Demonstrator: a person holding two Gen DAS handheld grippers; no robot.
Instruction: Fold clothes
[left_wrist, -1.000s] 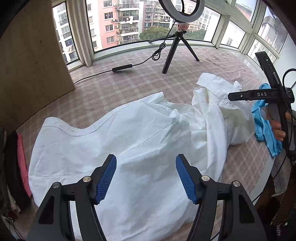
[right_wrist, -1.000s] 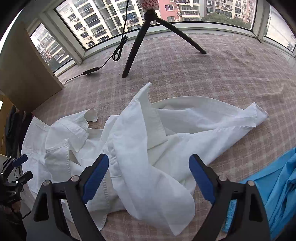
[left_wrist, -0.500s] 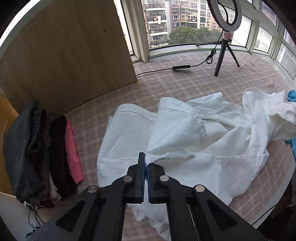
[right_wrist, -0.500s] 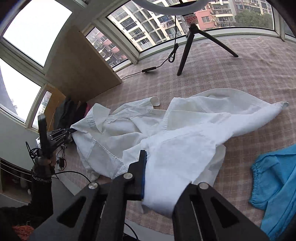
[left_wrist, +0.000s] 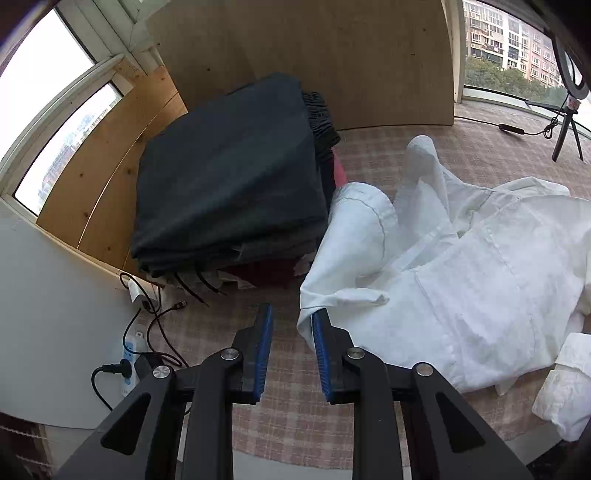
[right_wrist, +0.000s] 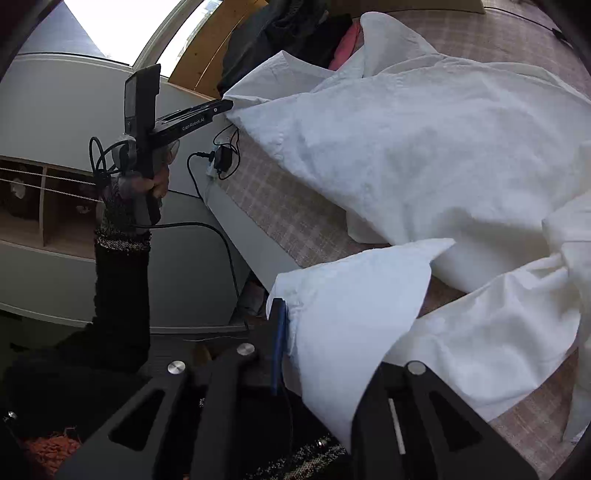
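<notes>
The white shirt (left_wrist: 461, 280) lies just right of your part-open, empty left gripper (left_wrist: 290, 354); your right gripper (right_wrist: 325, 354) clamps its edge.

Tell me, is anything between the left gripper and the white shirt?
No. The left gripper is open at the shirt's edge, which lies against its right finger. Only bare mat lies between the fingers.

Bare checked table (left_wrist: 280, 402) lies open ahead of the left gripper (left_wrist: 290, 354), between the white shirt (left_wrist: 480, 295) on the right and the folded dark clothes stack (left_wrist: 229, 184) blocking the far left. Power strip and cables (left_wrist: 147, 332) clutter the left edge. Shirt covers the right side; tripod (left_wrist: 565, 133) stands far back.
</notes>
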